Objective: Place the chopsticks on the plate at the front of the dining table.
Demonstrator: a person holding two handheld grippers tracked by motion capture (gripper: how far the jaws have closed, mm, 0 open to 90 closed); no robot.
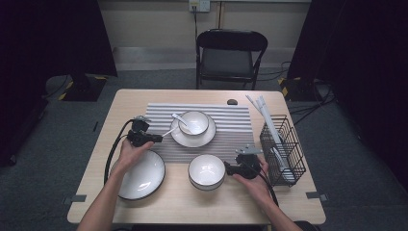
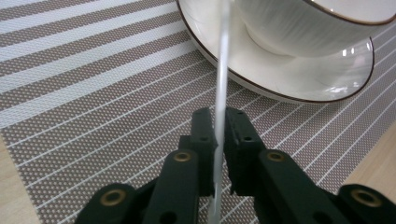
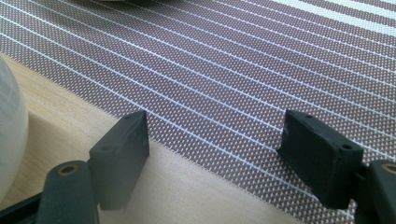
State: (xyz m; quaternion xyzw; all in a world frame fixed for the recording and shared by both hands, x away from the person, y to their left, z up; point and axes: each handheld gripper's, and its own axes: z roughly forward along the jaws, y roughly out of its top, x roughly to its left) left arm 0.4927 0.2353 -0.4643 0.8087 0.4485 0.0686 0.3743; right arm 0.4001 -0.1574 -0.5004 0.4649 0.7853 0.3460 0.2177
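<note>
- Your left gripper (image 2: 215, 128) is clamped on the thin white handle of the spoon (image 1: 174, 126), its jaws together with only the handle between them.
- The spoon leans from the bowl (image 1: 194, 122) on the saucer (image 1: 207, 138), toward the far middle of the striped placemat (image 1: 232, 126); its handle reaches out to the mat's left edge, where you hold it.
- This looks like the grasp step: the spoon is gripped but its head seems not yet out of the bowl.
- Next, I judge you need to lift gently and draw the head clear over the bowl's rim, keeping the grip square so the narrow handle does not twist or slip.
- Your right gripper (image 3: 217, 140) has its jaws well apart and empty, low over the near edge of the placemat, just beside the second bowl (image 1: 206, 171).
- A large plate (image 1: 144, 180) sits near the table's (image 1: 139, 98) near-left corner, under your left hand (image 1: 129, 153).
- A wire basket (image 1: 283, 149) with white utensils stands at the right edge.
- Beyond the far edge is a folding chair (image 1: 230, 57), with dark curtains on both sides and grey carpet below.
</note>
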